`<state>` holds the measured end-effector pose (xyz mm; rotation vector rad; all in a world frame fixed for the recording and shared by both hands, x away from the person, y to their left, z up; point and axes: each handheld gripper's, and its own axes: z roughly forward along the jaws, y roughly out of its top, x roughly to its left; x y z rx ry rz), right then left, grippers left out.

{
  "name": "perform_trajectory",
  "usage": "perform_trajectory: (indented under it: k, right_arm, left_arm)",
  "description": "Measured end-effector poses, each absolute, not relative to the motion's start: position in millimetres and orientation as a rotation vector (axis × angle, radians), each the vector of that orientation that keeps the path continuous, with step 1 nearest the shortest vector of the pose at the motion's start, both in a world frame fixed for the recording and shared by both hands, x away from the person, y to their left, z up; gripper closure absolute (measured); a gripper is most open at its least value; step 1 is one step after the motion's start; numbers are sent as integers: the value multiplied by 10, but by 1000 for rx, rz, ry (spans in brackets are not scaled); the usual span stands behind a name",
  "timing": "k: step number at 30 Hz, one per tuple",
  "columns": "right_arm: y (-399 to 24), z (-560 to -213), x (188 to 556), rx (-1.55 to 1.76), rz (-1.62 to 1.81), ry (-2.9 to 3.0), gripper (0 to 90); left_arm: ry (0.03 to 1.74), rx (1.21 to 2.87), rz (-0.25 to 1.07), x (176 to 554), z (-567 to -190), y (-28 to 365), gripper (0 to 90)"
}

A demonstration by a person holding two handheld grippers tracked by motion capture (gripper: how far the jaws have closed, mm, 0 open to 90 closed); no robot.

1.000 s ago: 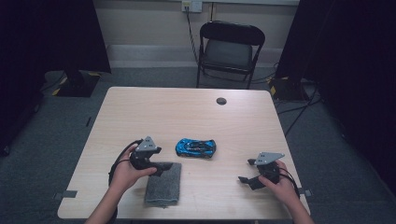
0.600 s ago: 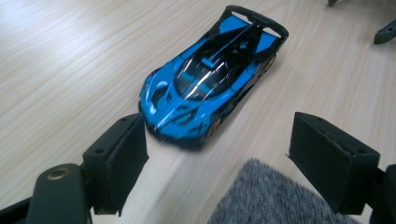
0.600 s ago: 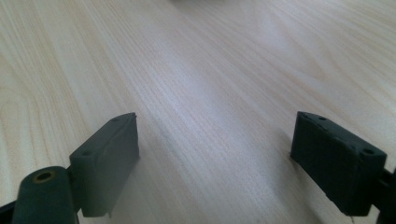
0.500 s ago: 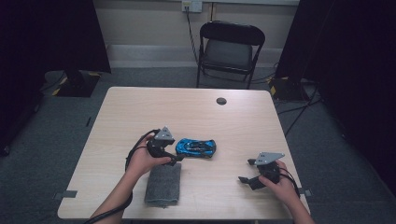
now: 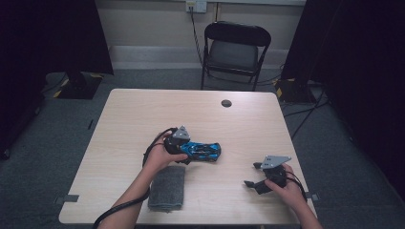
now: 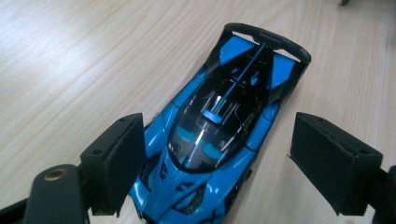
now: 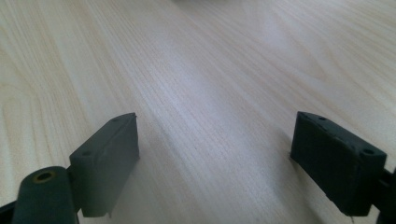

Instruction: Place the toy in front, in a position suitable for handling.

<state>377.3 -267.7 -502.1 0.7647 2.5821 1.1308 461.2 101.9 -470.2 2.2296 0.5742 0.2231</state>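
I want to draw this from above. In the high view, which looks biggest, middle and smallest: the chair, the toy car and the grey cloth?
1. Chair, clearly biggest, even though it stands farthest away.
2. Toy car and grey cloth look about alike; the cloth lies nearer the camera, so I won't rank them.

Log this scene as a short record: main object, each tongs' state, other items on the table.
object: blue toy car, upright on table
left tongs: open, jaws on either side of the car's front, right jaw apart from it
right tongs: open, nothing between jaws, over bare wood
cloth: grey, folded, near the table's front edge, beside the left forearm
far side: small dark disc
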Motion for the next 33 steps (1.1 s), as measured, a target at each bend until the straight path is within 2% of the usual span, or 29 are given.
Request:
perform_trajectory:
  k: [17,33]
  right_arm:
    - [-2685,-5021,3779,755,1134,2588,145]
    - [-2688,-5020,3781,753,1136,2590,146]
  left_arm:
    - [503,2266,182,4778,-4798,859,175]
    - [431,2311,136,4856,-4881,798,100]
